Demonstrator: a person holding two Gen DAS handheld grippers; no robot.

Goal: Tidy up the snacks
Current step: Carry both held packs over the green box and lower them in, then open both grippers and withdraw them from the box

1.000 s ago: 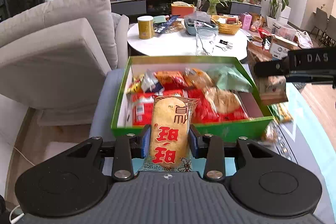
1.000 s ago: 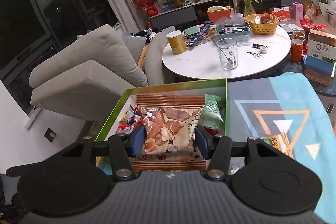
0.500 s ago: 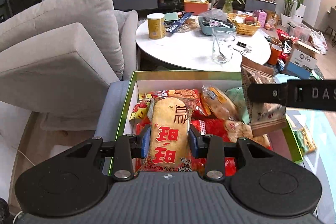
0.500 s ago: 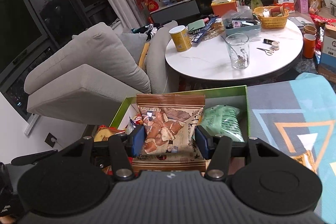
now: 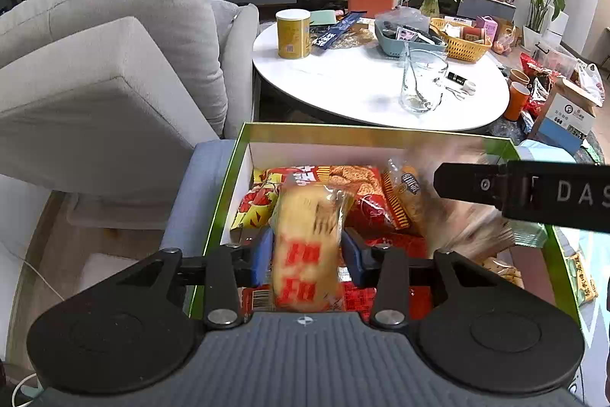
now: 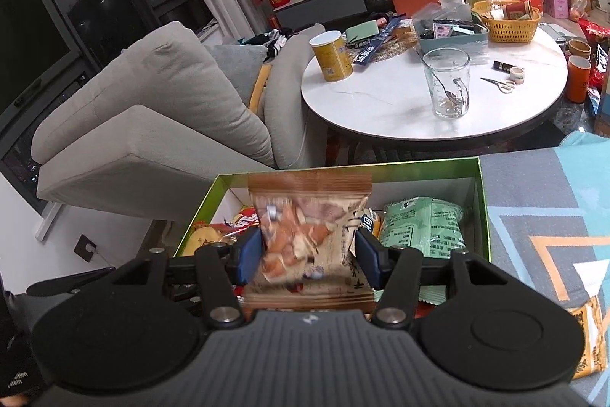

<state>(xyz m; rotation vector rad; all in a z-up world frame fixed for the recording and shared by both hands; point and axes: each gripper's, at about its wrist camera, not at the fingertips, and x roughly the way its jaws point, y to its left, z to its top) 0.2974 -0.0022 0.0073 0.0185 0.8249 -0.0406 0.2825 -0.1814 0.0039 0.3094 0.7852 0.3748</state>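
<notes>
Snacks are piling up in the green box [image 5: 381, 131], and we are holding both tongs over it. Our left tongs [image 5: 307, 256] are opening, with the yellow rice cracker packet [image 5: 307, 239] between the blue pads [image 5: 262, 256]; the packet is blurring in the left wrist view and a gap is showing on its right side, so the pads are no longer squeezing it. It is hanging above the red and orange packets [image 5: 366, 201] filling the left part of the box. Our right tongs [image 6: 307, 256] are opening too, standing wide, with the brown-edged snack packet [image 6: 309, 235] between the pads and blurring as well; gaps are showing at both sides of it. That packet is sitting over the middle of the box, just beside the pale green packet [image 6: 423, 226] lying against the right wall. In the left wrist view we are seeing the right tongs as a black bar [image 5: 526, 191] reaching in from the right above the box. The box is resting on a patterned blue and grey cloth [image 6: 545, 201], with another packet [image 6: 589, 342] lying on that cloth outside the box. Beyond are standing a round white counter [image 6: 381, 102] with a glass [image 6: 448, 82] and a grey sofa [image 6: 160, 109].
</notes>
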